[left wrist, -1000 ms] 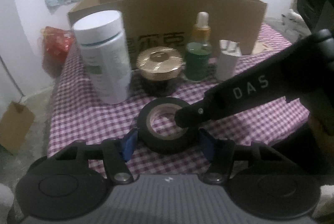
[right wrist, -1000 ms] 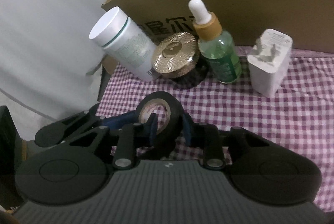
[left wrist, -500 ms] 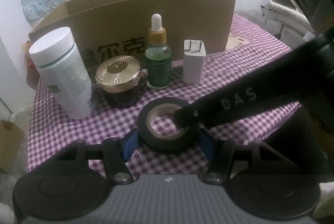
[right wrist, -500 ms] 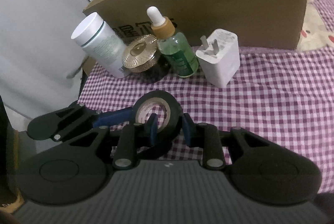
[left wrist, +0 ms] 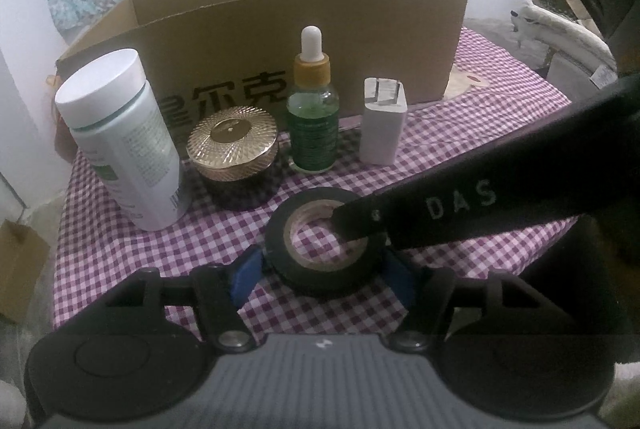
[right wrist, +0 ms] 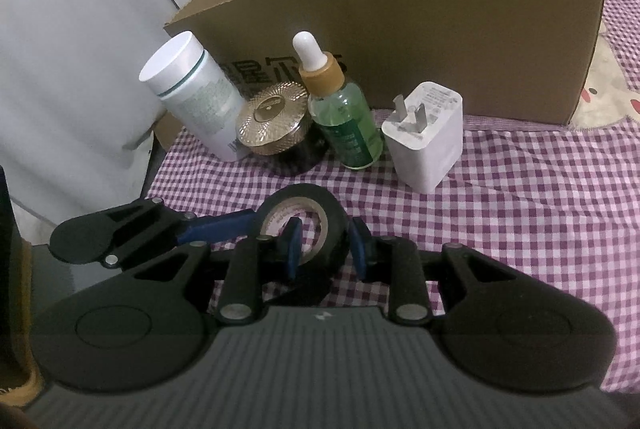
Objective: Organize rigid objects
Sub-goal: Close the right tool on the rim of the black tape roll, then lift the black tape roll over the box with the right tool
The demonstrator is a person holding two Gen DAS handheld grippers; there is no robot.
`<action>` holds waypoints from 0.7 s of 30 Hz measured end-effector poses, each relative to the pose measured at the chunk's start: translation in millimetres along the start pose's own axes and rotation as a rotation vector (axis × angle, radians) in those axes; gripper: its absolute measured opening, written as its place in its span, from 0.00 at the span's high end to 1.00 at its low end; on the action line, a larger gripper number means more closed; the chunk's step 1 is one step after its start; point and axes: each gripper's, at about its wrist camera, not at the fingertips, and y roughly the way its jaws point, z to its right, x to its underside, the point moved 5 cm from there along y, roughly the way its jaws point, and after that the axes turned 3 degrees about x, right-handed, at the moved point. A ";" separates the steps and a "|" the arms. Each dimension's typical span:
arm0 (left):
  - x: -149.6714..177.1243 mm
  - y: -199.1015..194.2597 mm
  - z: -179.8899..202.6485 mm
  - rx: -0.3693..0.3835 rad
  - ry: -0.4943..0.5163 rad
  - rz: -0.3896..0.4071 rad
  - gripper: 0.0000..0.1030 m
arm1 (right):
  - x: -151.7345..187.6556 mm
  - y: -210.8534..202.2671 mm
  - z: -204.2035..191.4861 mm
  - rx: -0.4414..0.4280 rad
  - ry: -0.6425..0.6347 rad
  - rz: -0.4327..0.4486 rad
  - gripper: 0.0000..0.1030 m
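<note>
On the checked worktop [left wrist: 120, 269] a row stands before the box [left wrist: 256, 41]: white bottle [left wrist: 120, 141], gold-lidded jar [left wrist: 234, 157], green dropper bottle [left wrist: 314, 109], white charger [left wrist: 382, 127], left to right.

Nearer, the tape roll [left wrist: 324, 241] lies between the left gripper [left wrist: 323, 275] fingers [left wrist: 245, 275]. These have just been opening; the left pad sits at the roll's outer wall, the right one [left wrist: 400, 279] just beside it, and whether either presses cannot be told.

The right gripper [right wrist: 326, 243] comes in from the right, narrow, straddling the roll's wall: one finger [right wrist: 294, 243] is inside the core, the other [right wrist: 360, 243] outside. The outer one shows a slight gap, so a firm pinch cannot be told.
</note>
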 end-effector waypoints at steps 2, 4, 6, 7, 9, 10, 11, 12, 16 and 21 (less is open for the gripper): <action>1.9 -0.7 -0.7 -0.001 -0.002 0.002 0.33 | 1.8 -0.5 1.1 0.001 0.001 -0.004 0.75; 1.1 0.4 -1.2 -0.003 -0.003 0.004 0.33 | 2.1 1.8 0.3 0.001 -0.006 0.002 0.75; 0.6 1.2 -1.1 -0.003 -0.006 0.007 0.34 | 1.1 4.3 -0.5 0.000 -0.010 0.006 0.75; 0.0 1.5 -1.1 -0.002 -0.009 0.009 0.35 | 0.6 5.2 -0.7 -0.002 -0.011 0.008 0.75; -0.9 2.2 -0.8 -0.004 -0.011 0.010 0.36 | -0.1 7.3 -1.7 0.000 -0.017 0.011 0.75; -1.0 2.0 -0.5 -0.006 -0.012 0.011 0.36 | -0.1 7.4 -2.0 0.003 -0.021 0.013 0.76; -1.2 2.1 -0.4 -0.007 -0.015 0.011 0.36 | -0.2 8.4 -2.4 0.006 -0.024 0.015 0.77; 0.1 1.6 0.0 -0.008 -0.014 0.013 0.36 | -0.3 9.3 -2.9 0.007 -0.027 0.016 0.78; 0.5 1.2 1.2 -0.011 -0.017 0.012 0.36 | -0.6 9.9 -2.6 0.018 -0.032 0.017 0.82; 1.2 -1.8 1.4 -0.005 -0.030 0.012 0.36 | 0.1 8.7 -3.6 0.018 -0.030 0.018 0.82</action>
